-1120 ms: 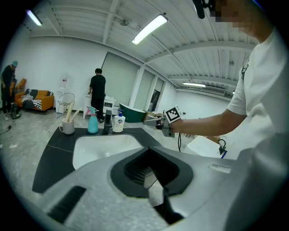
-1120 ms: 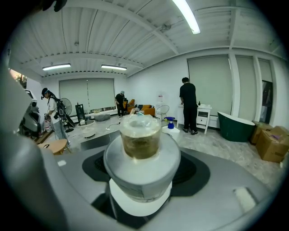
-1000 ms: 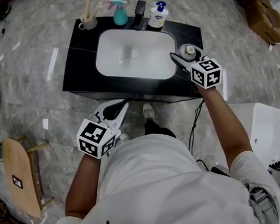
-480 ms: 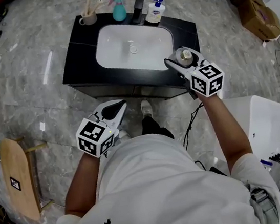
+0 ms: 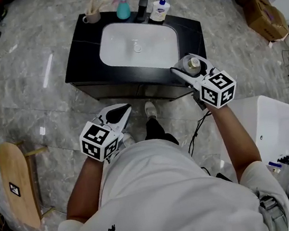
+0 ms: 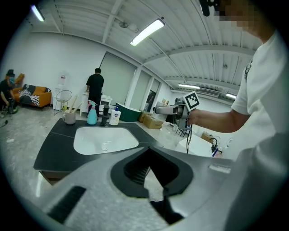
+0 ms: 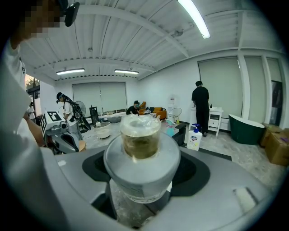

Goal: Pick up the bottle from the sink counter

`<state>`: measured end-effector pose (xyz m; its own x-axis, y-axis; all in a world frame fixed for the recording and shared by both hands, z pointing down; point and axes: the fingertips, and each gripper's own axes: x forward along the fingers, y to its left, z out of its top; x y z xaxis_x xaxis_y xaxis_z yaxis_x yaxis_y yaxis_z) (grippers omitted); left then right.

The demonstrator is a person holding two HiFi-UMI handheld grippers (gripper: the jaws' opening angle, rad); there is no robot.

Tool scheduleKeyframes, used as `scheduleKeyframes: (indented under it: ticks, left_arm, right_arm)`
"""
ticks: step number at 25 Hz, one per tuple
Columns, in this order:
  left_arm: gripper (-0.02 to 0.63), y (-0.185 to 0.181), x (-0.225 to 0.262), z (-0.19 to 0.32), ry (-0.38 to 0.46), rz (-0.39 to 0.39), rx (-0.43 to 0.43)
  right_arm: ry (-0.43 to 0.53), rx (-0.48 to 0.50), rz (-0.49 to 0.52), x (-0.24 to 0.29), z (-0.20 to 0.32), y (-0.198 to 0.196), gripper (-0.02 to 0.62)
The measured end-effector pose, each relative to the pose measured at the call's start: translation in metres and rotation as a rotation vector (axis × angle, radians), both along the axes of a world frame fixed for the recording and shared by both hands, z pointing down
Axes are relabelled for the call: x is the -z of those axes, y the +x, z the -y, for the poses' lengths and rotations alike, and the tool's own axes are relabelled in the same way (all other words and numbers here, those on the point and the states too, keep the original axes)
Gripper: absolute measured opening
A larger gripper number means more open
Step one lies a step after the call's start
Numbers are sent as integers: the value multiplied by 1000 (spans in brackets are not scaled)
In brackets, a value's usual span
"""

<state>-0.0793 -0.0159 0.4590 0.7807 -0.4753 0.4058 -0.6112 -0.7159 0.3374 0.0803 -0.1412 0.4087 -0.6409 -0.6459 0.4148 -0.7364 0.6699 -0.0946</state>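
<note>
The bottle (image 5: pixel 191 66) is pale grey with a clear cap. It stands upright between the jaws of my right gripper (image 5: pixel 186 64), which is shut on it and holds it in the air just off the near right corner of the black sink counter (image 5: pixel 84 56). In the right gripper view the bottle (image 7: pixel 142 155) fills the middle, clamped at its body. My left gripper (image 5: pixel 123 110) is shut with nothing in it, low in front of the counter and close to my body.
A white basin (image 5: pixel 137 45) is set in the counter. Along its far edge stand a cup of brushes (image 5: pixel 90 17), a teal spray bottle (image 5: pixel 123 6), a black faucet (image 5: pixel 143 7) and a pump soap bottle (image 5: pixel 160 9). A wooden stool (image 5: pixel 17 178) is at left, a white tub (image 5: pixel 274 126) at right.
My right gripper has lifted the bottle off the counter's right end and drawn it toward me, past the front edge. The left gripper has stayed put.
</note>
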Motion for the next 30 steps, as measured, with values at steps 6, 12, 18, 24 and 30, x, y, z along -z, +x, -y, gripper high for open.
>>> scheduleKeyframes:
  ticks: [6, 12, 18, 24, 30]
  left_arm:
    - [6, 2, 1, -8, 3, -2, -20]
    - [6, -1, 3, -14, 10, -3, -22]
    - [6, -4, 4, -17, 12, -2, -16]
    - [6, -8, 6, -16, 18, -5, -5]
    - [6, -9, 6, -14, 16, -7, 3]
  right_arm:
    - [6, 3, -9, 6, -14, -2, 357]
    - [11, 7, -7, 11, -24, -5, 357]
    - [12, 13, -5, 14, -27, -8, 357]
    - [6, 11, -3, 15, -25, -9, 357]
    - [0, 1, -14, 10, -19, -4, 357]
